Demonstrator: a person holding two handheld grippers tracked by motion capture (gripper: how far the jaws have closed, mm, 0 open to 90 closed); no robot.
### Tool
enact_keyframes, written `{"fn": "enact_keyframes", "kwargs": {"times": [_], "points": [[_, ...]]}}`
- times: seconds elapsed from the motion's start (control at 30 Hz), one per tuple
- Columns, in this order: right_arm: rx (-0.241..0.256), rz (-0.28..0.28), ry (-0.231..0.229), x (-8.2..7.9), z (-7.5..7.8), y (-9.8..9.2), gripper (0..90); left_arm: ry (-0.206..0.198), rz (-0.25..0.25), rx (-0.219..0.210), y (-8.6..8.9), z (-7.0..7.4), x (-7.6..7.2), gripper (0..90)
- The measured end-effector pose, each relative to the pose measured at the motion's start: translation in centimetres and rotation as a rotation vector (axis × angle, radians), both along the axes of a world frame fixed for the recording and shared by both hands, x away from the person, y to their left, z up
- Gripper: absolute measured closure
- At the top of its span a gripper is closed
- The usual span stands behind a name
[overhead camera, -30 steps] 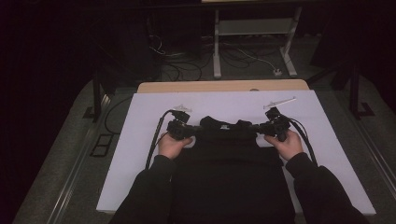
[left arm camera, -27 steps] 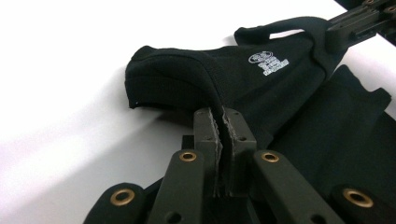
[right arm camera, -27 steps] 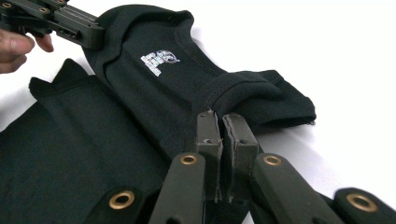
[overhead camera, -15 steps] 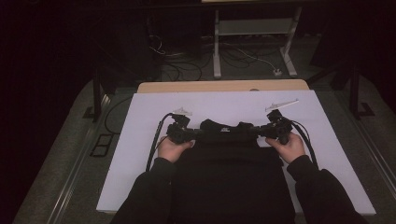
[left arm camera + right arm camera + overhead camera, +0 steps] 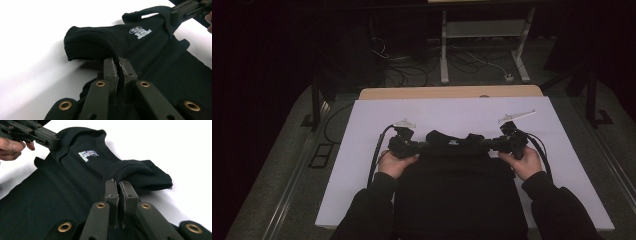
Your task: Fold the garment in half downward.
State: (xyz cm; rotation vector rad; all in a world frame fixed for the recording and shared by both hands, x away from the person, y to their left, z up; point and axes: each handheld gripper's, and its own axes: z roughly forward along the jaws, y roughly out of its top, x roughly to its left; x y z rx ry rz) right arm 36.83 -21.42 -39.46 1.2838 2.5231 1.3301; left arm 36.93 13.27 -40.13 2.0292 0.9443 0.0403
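Your left gripper [image 5: 117, 66] has its fingers pressed together on the collar edge of the black knit shirt [image 5: 459, 185] with a small white printed label. Your right gripper [image 5: 119, 187] pinches the opposite collar edge. The shirt lies flat on the white surface [image 5: 362, 125].

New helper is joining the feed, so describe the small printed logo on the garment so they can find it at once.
On the white table cover lies a black garment, its far edge pinched at each end by the left claw and right claw. Midway between them, just inside the collar, sits the logo: a small white-and-blue print, the only pale mark on the black cloth.
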Motion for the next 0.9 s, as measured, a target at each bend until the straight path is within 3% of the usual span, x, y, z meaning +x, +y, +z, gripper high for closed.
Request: {"fn": "enact_keyframes", "kwargs": {"times": [0.9], "points": [[0.017, 0.048, 0.009, -3.7, 0.5, 0.5, 83.9, -0.004, -0.025, -0.027, 1.1, 0.5, -4.2, 84.2]]}}
